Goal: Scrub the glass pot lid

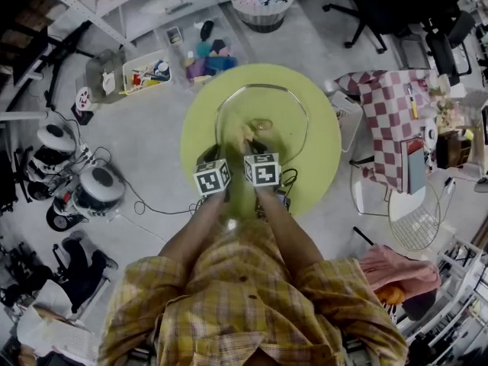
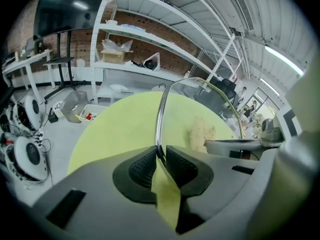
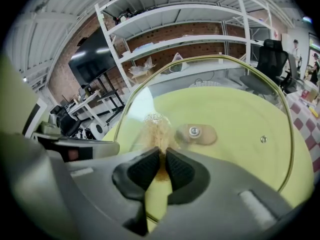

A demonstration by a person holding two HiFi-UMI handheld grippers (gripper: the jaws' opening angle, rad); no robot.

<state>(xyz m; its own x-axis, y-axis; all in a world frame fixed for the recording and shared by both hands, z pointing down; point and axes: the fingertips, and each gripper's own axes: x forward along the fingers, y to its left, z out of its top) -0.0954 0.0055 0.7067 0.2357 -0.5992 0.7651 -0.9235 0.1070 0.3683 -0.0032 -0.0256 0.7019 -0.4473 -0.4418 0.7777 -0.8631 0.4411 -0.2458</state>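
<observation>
The glass pot lid (image 1: 263, 120) with a metal rim is held tilted over the round yellow-green table (image 1: 320, 158). My left gripper (image 2: 160, 161) is shut on the lid's metal rim (image 2: 161, 114), which runs up and away from the jaws. My right gripper (image 3: 161, 165) is shut on a tan fibrous scrubber (image 3: 157, 129) that presses on the lid's glass (image 3: 235, 134), just left of the centre screw (image 3: 194, 131). The scrubber (image 2: 201, 132) also shows through the glass in the left gripper view. In the head view both grippers (image 1: 238, 175) sit side by side at the lid's near edge.
A chair with a red-checked cloth (image 1: 389, 120) stands right of the table, a wire basket (image 1: 415, 219) beside it. Bins of small items (image 1: 145, 71) and a laundry basket (image 1: 263, 2) lie beyond the table. Round white machines (image 1: 95, 189) and cables are on the floor at left.
</observation>
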